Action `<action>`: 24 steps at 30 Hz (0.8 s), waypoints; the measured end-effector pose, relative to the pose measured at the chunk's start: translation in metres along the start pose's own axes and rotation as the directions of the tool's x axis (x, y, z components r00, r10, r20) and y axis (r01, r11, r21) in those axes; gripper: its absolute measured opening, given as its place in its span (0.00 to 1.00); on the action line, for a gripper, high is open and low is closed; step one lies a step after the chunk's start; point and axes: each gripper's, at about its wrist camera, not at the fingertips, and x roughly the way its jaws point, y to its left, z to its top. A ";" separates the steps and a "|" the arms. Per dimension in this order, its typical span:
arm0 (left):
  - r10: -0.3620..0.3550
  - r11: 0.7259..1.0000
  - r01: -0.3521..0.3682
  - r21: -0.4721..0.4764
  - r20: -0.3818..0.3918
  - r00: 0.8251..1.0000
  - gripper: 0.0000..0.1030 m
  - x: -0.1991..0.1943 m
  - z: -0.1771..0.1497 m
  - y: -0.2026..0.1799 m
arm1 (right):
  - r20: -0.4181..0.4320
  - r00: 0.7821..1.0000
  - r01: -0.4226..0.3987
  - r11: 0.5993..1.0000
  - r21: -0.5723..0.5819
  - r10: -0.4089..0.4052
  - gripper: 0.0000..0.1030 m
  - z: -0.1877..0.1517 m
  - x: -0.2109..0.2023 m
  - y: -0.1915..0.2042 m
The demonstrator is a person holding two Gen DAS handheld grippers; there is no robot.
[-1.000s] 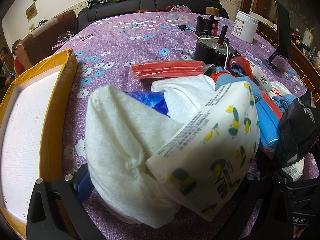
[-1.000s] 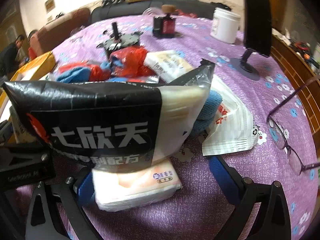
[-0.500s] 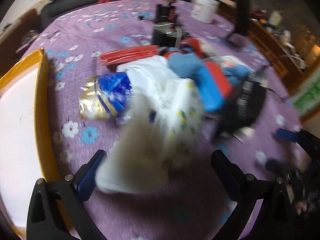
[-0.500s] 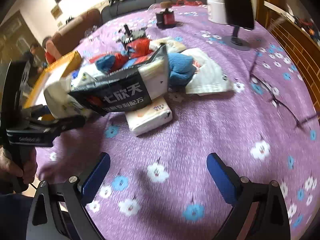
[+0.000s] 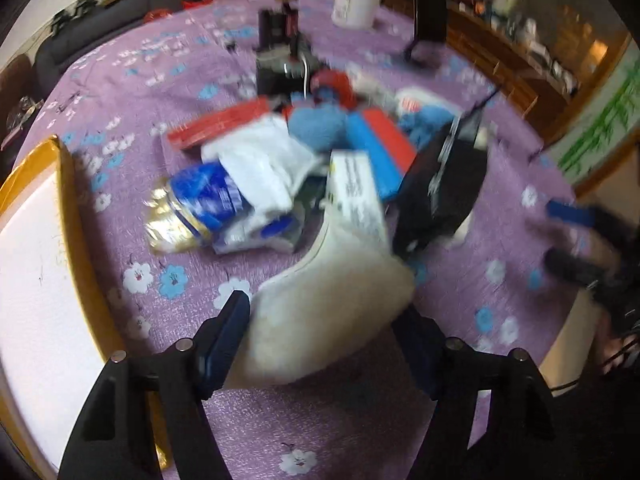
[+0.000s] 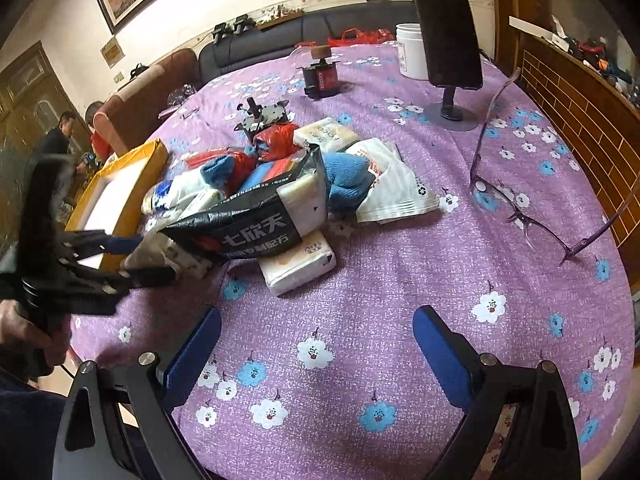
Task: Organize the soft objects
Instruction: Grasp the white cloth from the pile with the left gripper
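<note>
A heap of soft packs and cloths lies mid-table: a black printed pack, a white tissue pack, a blue knitted cloth, a blue-and-gold bag. My left gripper is shut on a white wipes pack, lifted at the heap's near edge; it also shows in the right wrist view. My right gripper is open and empty, pulled back over bare tablecloth, well short of the heap.
A yellow-rimmed box with a white inside stands at the left table edge. Purple glasses, a phone on a stand, a white tub and black devices sit beyond. The table edge is close on the right.
My right gripper has let go of the black pack and drawn back from the heap. My left gripper has closed on the white wipes pack and pulled it back and up.
</note>
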 end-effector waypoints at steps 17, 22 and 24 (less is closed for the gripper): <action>-0.260 0.951 0.271 -0.149 0.089 0.961 0.19 -0.050 -0.018 0.033 | -0.019 0.991 -0.137 0.989 -0.055 0.136 0.91 0.010 -0.002 0.041; -0.239 0.946 0.264 -0.189 0.143 0.960 0.19 -0.066 -0.025 0.053 | -0.077 0.976 -0.210 0.975 -0.067 0.205 0.73 0.022 0.011 0.068; -0.230 0.945 0.261 -0.197 0.167 0.959 0.19 -0.073 -0.027 0.060 | -0.092 0.970 -0.234 0.968 -0.089 0.226 0.72 0.030 0.015 0.084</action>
